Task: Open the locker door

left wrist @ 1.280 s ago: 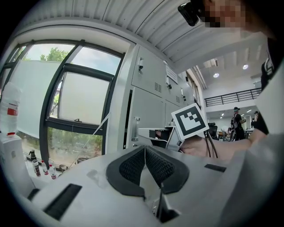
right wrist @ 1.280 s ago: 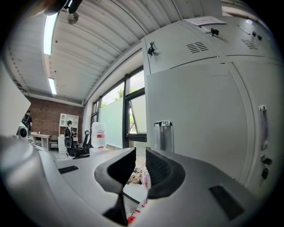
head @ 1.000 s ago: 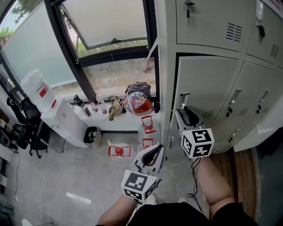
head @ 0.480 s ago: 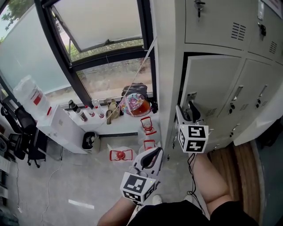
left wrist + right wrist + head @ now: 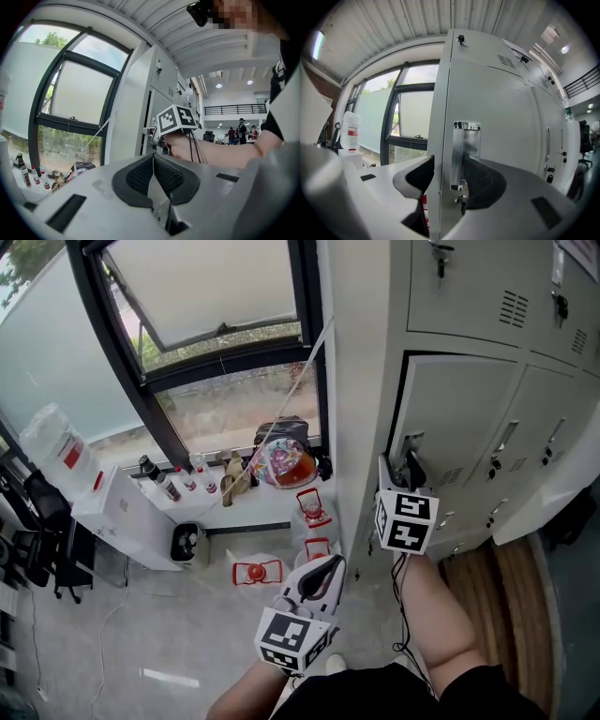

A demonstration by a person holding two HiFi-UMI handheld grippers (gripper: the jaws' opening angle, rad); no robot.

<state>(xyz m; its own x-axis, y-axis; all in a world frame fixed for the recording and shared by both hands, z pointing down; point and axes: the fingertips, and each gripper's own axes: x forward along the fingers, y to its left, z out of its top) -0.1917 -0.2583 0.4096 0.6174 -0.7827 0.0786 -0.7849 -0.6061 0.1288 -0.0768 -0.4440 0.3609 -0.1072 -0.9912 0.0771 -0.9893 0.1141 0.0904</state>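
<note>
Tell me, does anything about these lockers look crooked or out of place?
One locker door stands ajar: its left edge is swung outward, leaving a dark gap along top and side, while the door beside it sits flush.

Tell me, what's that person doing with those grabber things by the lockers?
A person holds a grabber in each hand beside some grey lockers. The right grabber is up at a locker door, with the door's edge and its metal handle between its jaws, which are closing. The door is open only a crack. The left grabber hangs low by the person's legs, shut and empty.
</note>
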